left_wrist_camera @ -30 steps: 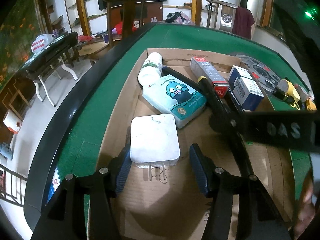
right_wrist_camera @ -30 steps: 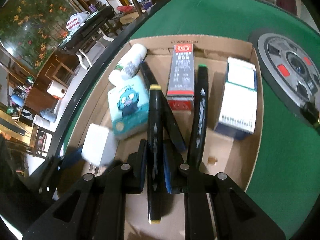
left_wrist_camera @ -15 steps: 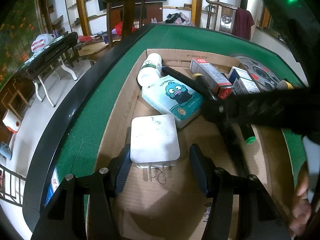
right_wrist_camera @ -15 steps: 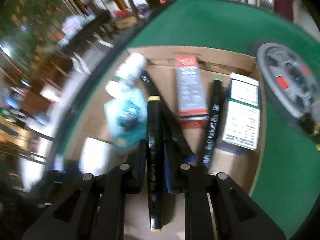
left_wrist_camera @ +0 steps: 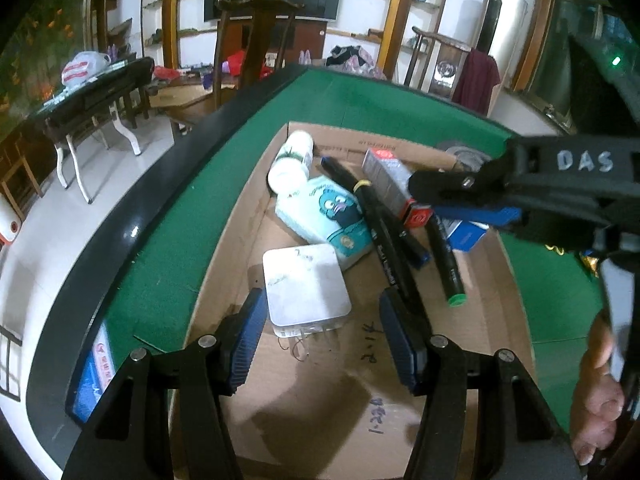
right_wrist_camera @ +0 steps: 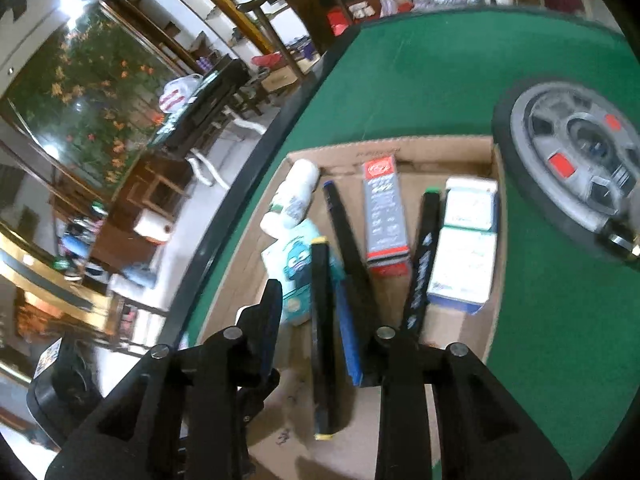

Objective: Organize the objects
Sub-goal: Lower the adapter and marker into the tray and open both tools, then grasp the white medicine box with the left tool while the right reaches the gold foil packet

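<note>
Looking first at our right tongs (right_wrist_camera: 310,320), we see the jaws have just been opening, and the yellow-capped marker (right_wrist_camera: 321,336) lies between them with a gap on the left side; it looks released onto the floor of the cardboard tray (right_wrist_camera: 496,240), though we cannot tell whether the right pad still brushes it. If we lift away crooked, that pad could drag the marker and roll it against the blue-capped marker (right_wrist_camera: 346,232) just beside it. Our left tongs (left_wrist_camera: 322,330) stand apart around the near end of the white charger (left_wrist_camera: 304,284), pads not pressing it. Closing carelessly, we could catch only the prongs and tip the charger, or shove it into the tissue pack (left_wrist_camera: 330,216) it touches. Farther out, the green-capped marker (right_wrist_camera: 422,256) rests between the red-ended box (right_wrist_camera: 384,216) and the white-and-blue box (right_wrist_camera: 466,248). The white bottle (right_wrist_camera: 292,200) lies in the far left corner. The tray sits on the green tabletop (right_wrist_camera: 420,92), so anything knocked over the low wall could roll toward the edge.
</note>
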Tool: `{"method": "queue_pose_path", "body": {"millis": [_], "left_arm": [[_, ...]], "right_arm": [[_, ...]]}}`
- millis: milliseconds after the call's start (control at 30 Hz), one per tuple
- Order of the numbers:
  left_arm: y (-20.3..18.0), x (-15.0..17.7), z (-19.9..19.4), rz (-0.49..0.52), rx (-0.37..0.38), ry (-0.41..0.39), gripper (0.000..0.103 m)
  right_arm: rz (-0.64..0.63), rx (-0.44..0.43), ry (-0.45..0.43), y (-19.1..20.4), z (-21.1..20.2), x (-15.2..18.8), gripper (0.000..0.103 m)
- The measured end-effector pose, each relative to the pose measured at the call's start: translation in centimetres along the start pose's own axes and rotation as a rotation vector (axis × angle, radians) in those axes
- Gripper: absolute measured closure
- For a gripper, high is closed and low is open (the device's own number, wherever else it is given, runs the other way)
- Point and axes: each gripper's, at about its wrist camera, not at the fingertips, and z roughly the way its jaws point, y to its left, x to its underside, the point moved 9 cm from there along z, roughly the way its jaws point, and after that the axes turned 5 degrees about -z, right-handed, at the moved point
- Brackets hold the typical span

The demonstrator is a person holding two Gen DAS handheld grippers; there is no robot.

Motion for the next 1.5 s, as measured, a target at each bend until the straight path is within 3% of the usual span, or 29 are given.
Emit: {"method": "queue_pose_path", "body": {"millis": [133,233,367,567,700,833,900,1033,1100,1167,1233,1500], "left_arm": [[-0.2,-0.1,-1.3,0.012,-0.011,-0.035,0.051],[0.2,0.3,-1.6,0.014,-0.020,-0.037,0.051],[0.7,0.7,-1.5,-0.005,-0.018,-0.025,0.051],[0.5,0.4,-1.7,-0.012,-0.022,-0.033,0.050],[-0.1,0.4,-2.6,-0.009,-0.023,-0.046,0.050],[-2.4,-0.2,-4.4,0.019,0.019,-0.085,0.050],[-3.9,-0.5,-5.1,0.045,0.043,-0.103,0.048],[-8.8,-1.2,-5.3,0.114,0.100,-0.103,0.047],[-11.2,-1.3,-4.8,0.132,0.126,-0.078,0.047],[-13.3,-1.4,-4.3,0.137,0.151,-0.057,0.047],[-15.8,-1.8,-3.7,0.156,0.167,-0.045,0.047],[-23.5,-3.6,-1.4,0.265,0.168,-0.028,0.047]], "right_arm": [[0.050,-0.166,0.040,1.3,1.4,0.5,0.077],[0.052,-0.215,0.082,2.1,2.6,1.1,0.077],[0.032,-0.057,0.085,0.3,3.5,1.4,0.077],[0.061,-0.026,0.043,-1.1,1.8,0.9,0.077],[0.018,-0.003,-0.022,-1.2,-1.9,0.6,0.077],[-0.071,0.127,-0.146,-2.6,-8.4,0.4,0.075],[-0.091,0.203,-0.215,-4.2,-12.1,0.5,0.063],[-0.089,0.390,-0.399,-8.5,-20.8,0.8,0.048],[-0.068,0.472,-0.463,-11.1,-24.2,0.7,0.030],[-0.015,0.539,-0.509,-14.5,-27.2,0.6,0.029],[0.051,0.567,-0.524,-17.3,-28.7,0.6,0.029],[0.307,0.515,-0.564,-27.9,-31.1,1.3,0.029]]}}
